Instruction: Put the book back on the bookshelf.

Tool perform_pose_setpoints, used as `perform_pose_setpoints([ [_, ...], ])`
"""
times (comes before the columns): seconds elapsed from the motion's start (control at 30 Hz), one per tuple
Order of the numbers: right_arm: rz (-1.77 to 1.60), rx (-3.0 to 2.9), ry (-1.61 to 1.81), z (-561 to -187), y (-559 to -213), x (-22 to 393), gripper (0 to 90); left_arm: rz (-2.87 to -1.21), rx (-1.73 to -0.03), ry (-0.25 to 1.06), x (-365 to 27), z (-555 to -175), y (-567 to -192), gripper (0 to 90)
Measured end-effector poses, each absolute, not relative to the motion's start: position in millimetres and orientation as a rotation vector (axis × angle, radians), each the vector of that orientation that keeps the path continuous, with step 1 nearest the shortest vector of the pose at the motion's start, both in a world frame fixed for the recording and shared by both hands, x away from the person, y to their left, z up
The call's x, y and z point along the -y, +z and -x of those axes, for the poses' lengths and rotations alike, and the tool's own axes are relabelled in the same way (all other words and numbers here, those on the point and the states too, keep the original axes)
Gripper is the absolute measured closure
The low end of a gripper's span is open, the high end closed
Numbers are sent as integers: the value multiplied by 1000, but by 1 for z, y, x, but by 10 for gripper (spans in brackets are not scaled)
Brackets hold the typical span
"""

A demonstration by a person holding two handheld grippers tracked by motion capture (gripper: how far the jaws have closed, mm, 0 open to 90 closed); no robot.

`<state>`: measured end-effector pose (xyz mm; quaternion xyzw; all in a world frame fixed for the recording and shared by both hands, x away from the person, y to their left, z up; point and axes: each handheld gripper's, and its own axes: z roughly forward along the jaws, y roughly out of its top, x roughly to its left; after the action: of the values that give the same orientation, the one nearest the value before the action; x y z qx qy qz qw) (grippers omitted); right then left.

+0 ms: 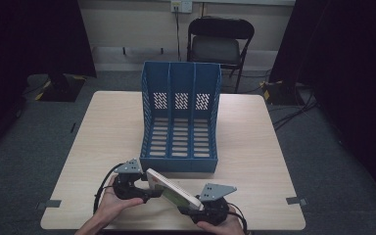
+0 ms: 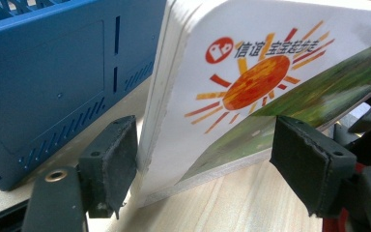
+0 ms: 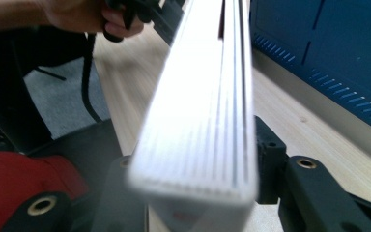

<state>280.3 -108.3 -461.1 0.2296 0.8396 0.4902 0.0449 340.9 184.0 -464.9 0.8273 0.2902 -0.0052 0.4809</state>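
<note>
on the table (image 1: 103, 132) a three-slot file rack (image 1: 180, 117) stands at the middle, open side toward the person. in front of it, near the table's front edge, a book (image 1: 174, 192) runs between the left gripper (image 1: 142, 188) at its left end and the right gripper (image 1: 196, 208) at its right. a folding chair (image 1: 219, 44) stands behind the table.

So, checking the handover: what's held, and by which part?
The book, by its near end, in the right gripper; the left gripper stands open around its other end.
</note>
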Motion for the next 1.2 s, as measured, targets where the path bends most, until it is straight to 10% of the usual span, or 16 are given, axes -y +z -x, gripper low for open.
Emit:
perform_pose_setpoints([
  [1.2,-729,-2558,1467,-293,-470,107,763,-2077,-771,-1,-186,-337,-464,257],
])
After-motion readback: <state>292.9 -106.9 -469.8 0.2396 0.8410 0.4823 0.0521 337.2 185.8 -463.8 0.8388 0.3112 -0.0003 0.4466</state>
